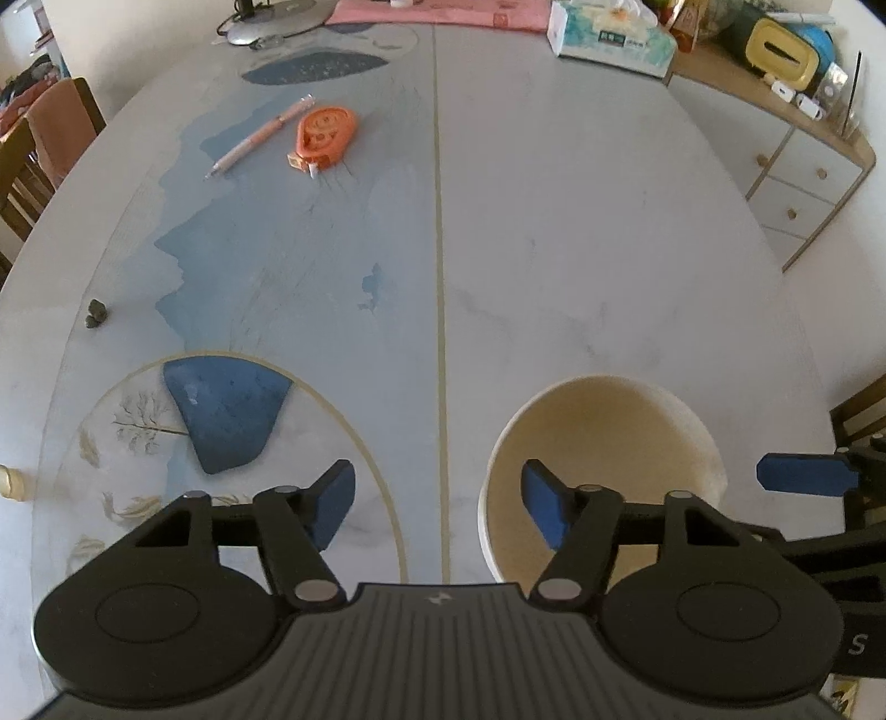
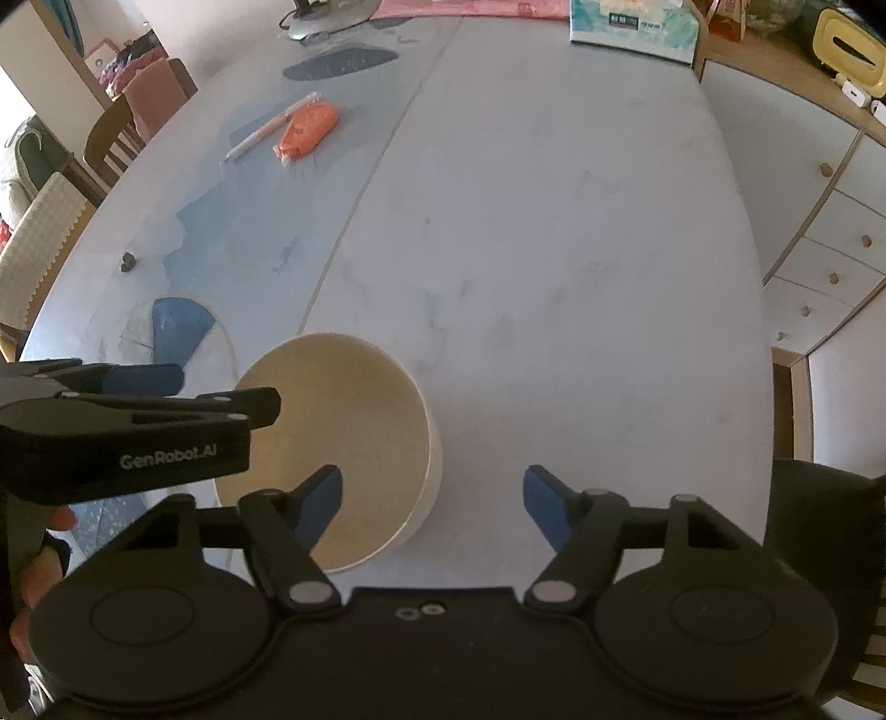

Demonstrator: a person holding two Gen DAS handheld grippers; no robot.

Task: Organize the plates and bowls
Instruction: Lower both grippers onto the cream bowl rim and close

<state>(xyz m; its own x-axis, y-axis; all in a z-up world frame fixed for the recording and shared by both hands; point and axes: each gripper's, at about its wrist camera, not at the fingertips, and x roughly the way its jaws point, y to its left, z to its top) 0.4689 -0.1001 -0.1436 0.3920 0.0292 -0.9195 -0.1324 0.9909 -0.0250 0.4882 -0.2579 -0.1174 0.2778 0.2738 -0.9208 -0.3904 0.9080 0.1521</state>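
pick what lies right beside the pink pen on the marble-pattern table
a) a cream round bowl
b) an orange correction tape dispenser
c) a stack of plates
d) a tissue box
b: the orange correction tape dispenser lies next to the pink pen on the far left part of the table, while the cream round bowl sits near the open grippers and the tissue box stands at the far edge.

left gripper: jaws spread | right gripper: jaws spread
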